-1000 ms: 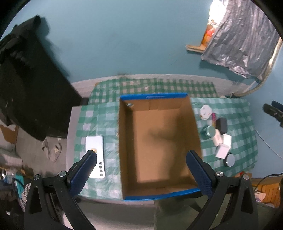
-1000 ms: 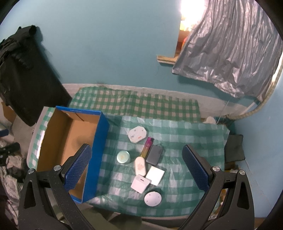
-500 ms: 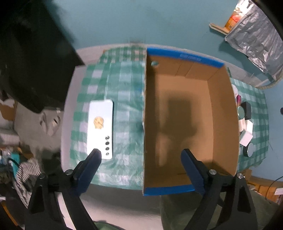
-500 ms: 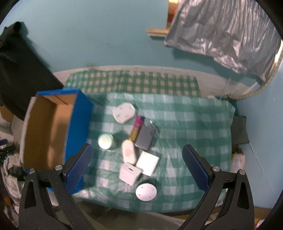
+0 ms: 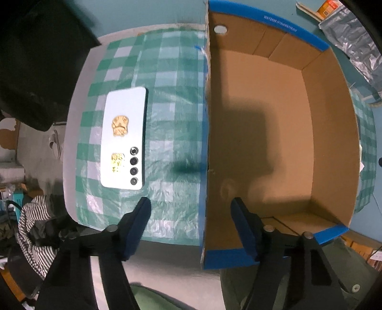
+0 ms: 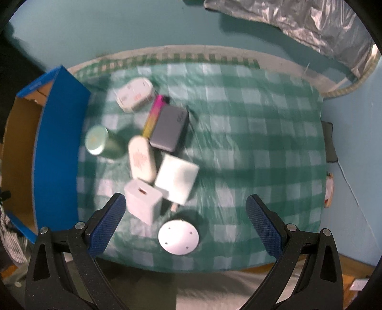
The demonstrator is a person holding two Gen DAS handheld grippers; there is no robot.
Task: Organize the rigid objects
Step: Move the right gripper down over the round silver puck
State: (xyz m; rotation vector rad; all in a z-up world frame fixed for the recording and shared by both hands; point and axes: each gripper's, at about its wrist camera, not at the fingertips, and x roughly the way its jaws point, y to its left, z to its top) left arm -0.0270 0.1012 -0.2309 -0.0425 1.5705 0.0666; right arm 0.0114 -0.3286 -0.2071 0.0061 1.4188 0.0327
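L gripper [image 5: 190, 209] now closer, straddling box [image 5: 206, 143] L wall, narrower, empty, R gripper [image 6: 185, 209] wide, empty

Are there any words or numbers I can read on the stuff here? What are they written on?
Blue rim of the cardboard box: a white printed line that starts with something like "WAY" and then digits, too small to read surely.
Yellow sticker on the phone: marks too blurred to read.
Dark grey box: a faint scribble, unreadable.
White oval case and white rounded case: pinkish prints, too blurred.
Nothing else shows text.
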